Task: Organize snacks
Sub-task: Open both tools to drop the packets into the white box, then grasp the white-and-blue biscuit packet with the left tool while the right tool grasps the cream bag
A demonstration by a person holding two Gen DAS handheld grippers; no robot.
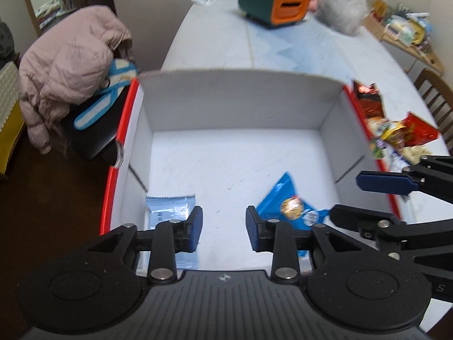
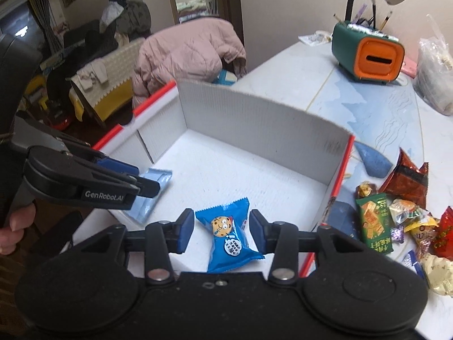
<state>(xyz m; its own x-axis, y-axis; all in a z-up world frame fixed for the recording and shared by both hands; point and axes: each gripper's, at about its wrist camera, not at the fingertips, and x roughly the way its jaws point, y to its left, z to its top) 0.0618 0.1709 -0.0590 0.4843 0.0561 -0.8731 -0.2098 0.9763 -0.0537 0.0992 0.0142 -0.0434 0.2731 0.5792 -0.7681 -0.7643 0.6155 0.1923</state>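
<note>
Behind the work area, a pink padded jacket (image 1: pixel 70 65) hangs over a chair at the far left, beside a white table (image 1: pixel 215 42).

On the table in front of you sits a white cardboard box (image 1: pixel 240 96) with red-edged side walls, open at the top.

1. At the box's left side, a pale blue wrapper (image 1: pixel 170 208) lies flat on the floor. Your left gripper (image 1: pixel 223 228) hovers over the box, its jaws partly apart with nothing between them.
2. Right of centre, a blue cookie packet (image 2: pixel 228 233) lies on the box floor. Your right gripper (image 2: pixel 222 232) hangs over it, jaws partly apart on either side of the packet; the pads are not pressing on it.
3. Outside the right wall, a heap of mixed snack packets (image 2: pixel 402 221) rests on the table, including a green bar packet (image 2: pixel 373 223).
4. Further back on the right stands a green and orange desk organiser (image 2: pixel 368 53) next to a clear plastic bag (image 2: pixel 436 68).
</note>
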